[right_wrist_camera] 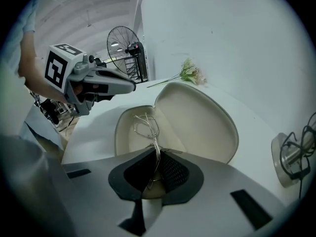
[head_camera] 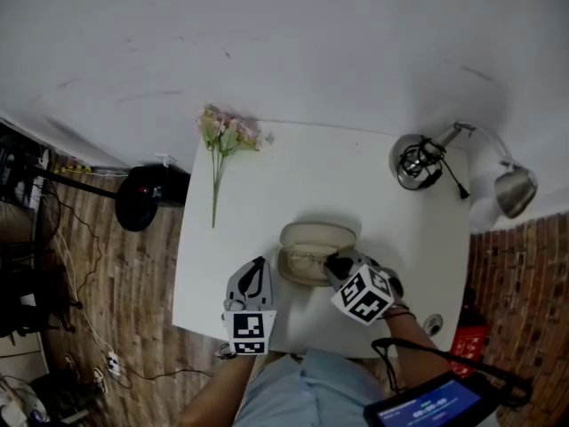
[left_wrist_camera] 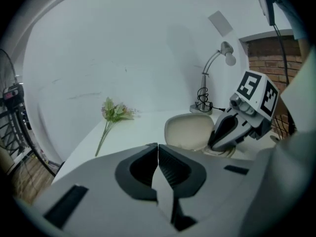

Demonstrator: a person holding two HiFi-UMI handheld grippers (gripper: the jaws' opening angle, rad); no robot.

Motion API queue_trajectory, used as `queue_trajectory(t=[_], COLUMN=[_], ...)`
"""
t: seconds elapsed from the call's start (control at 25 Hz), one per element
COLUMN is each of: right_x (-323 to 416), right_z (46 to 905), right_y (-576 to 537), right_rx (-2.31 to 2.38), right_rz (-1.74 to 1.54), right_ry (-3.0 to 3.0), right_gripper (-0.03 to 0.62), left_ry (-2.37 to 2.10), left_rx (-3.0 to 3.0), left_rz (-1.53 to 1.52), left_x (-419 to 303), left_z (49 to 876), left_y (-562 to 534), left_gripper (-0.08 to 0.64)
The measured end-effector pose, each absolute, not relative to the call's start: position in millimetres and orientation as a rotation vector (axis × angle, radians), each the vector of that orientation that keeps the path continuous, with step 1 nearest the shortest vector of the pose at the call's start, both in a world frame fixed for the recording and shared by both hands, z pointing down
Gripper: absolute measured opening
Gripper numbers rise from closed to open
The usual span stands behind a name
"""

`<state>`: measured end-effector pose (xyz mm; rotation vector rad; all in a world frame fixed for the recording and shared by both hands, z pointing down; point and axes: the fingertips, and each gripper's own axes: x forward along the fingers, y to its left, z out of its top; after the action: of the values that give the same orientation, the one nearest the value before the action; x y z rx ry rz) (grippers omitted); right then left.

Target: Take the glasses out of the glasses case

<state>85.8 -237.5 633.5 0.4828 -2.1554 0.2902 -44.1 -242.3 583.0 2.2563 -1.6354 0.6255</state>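
Observation:
An open beige glasses case [head_camera: 317, 236] lies on the white table [head_camera: 356, 176], its lid [right_wrist_camera: 197, 122] tilted up at the far side. Thin wire glasses [right_wrist_camera: 145, 125] lie in its lower shell. My right gripper [right_wrist_camera: 157, 154] reaches down into the shell, and its pads are shut on the wire of the glasses. In the head view this gripper [head_camera: 331, 261] sits at the case's right front. My left gripper [head_camera: 260, 263] hovers just left of the case, apart from it. Its jaws [left_wrist_camera: 158, 146] are shut with nothing between them.
A bunch of artificial flowers [head_camera: 222, 140] lies at the table's far left corner. A desk lamp [head_camera: 418, 161] with a coiled cord stands at the far right. A floor fan [right_wrist_camera: 123, 48] stands left of the table over wooden flooring. A tablet [head_camera: 427, 407] hangs near my body.

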Motion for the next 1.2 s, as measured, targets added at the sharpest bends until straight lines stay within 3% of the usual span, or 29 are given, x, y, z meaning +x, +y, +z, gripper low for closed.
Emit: queue_trajectory(t=[0.36, 0.64, 1.2], right_x=[85.5, 87.7, 87.0], right_z=[632.9, 631.2, 632.4], right_y=[-237.8, -240.3, -236.3], right_rx=[0.488, 0.503, 0.5], right_rz=[0.263, 0.265, 0.265], right_ry=[-2.151, -2.16, -2.153], right_gripper=[0.041, 0.041, 0.041], left_ry=[-1.523, -1.578, -1.511], left_rx=[2.235, 2.244, 2.265], left_rz=[0.805, 0.707, 0.799], left_x=[-26.0, -31.0, -19.5], left_z=[626.0, 600.9, 620.7], left_y=[-233.9, -242.4, -231.0], left_gripper=[0.006, 0.006, 0.006])
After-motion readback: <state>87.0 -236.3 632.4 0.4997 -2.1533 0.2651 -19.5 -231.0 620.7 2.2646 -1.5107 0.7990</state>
